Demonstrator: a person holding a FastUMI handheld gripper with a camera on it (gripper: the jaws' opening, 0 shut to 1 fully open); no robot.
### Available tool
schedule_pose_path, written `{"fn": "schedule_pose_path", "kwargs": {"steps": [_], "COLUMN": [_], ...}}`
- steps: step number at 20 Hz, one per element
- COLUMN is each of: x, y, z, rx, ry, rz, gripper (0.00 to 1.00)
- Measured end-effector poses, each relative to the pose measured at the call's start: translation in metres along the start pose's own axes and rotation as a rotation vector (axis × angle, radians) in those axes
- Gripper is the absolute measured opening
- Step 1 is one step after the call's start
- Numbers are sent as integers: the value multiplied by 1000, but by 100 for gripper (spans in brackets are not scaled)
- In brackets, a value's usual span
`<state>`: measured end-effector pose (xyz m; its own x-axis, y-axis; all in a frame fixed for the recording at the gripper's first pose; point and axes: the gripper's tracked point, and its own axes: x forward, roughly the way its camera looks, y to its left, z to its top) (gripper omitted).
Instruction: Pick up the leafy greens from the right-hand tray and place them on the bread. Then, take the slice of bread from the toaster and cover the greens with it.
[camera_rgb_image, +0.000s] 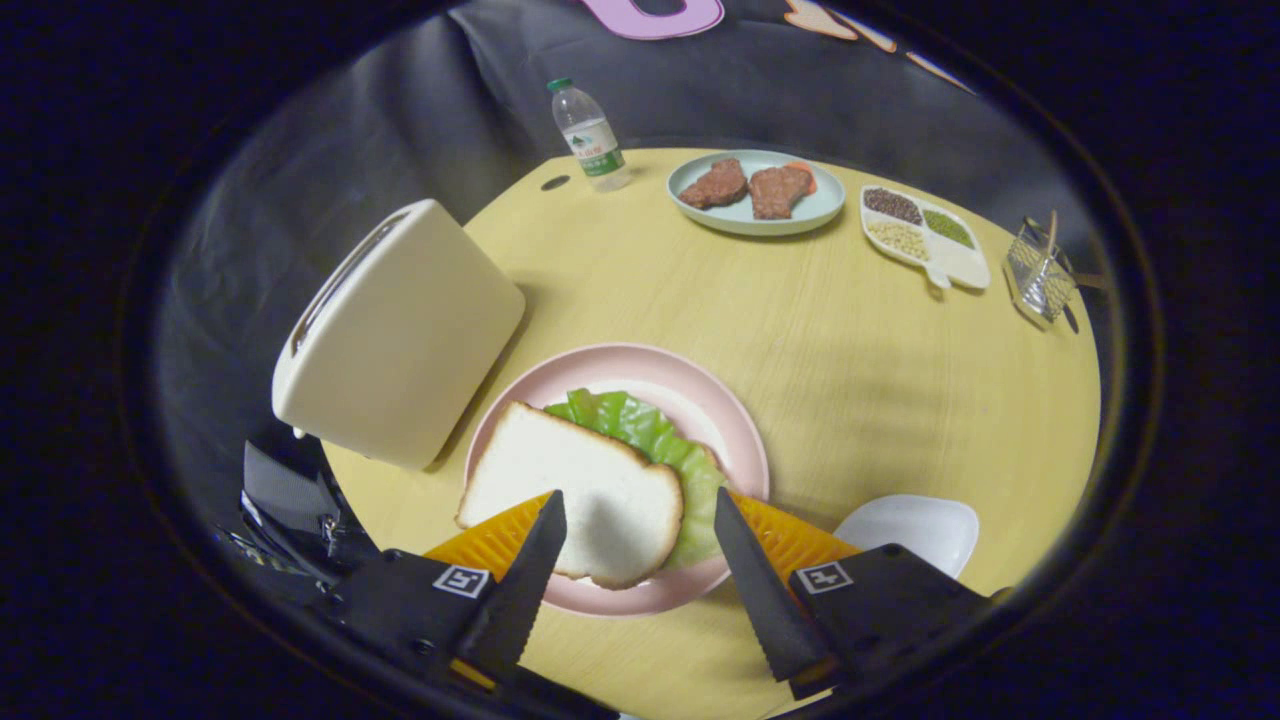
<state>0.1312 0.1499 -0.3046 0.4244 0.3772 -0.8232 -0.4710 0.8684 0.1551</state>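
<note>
- My tongs (634, 515) stood wide open at the bottom of the frame, gripping nothing; the fingers straddled the near end of the bread slice (575, 495) without touching it, as far as I could tell.
- That slice lay flat on the leafy greens (655, 440), which stuck out from under its far and right edges, all on the pink plate (700, 400) at lower centre of the round yellow table (850, 370).
- The cream toaster (400, 335) sat just left of the plate, leaning across the left of the frame; I could not see into its slot.
- A white tray (915, 530) sat at lower right, close by my right finger, its visible part bare.
- Well beyond, at the top of the frame, were a water bottle (590, 135), a pale green plate (755, 215) with two meat patties (750, 187), a divided dish of beans and grains (925, 237), and a small wire rack (1040, 270) at the far right.
- Nothing stood between my fingers and the sandwich.
</note>
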Motion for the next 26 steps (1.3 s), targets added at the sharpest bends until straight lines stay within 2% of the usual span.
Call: {"fn": "schedule_pose_path", "kwargs": {"steps": [5, 13, 15, 20, 26], "x": [-34, -145, -180, -270, -360], "y": [-9, -18, -31, -68, -91], "z": [28, 82, 93, 108, 102], "rx": [27, 96, 104, 85, 174], "ry": [-170, -585, -687, -900, -1086], "rz": [-22, -46, -98, -313, -435], "gripper": [98, 99, 99, 98, 98]}}
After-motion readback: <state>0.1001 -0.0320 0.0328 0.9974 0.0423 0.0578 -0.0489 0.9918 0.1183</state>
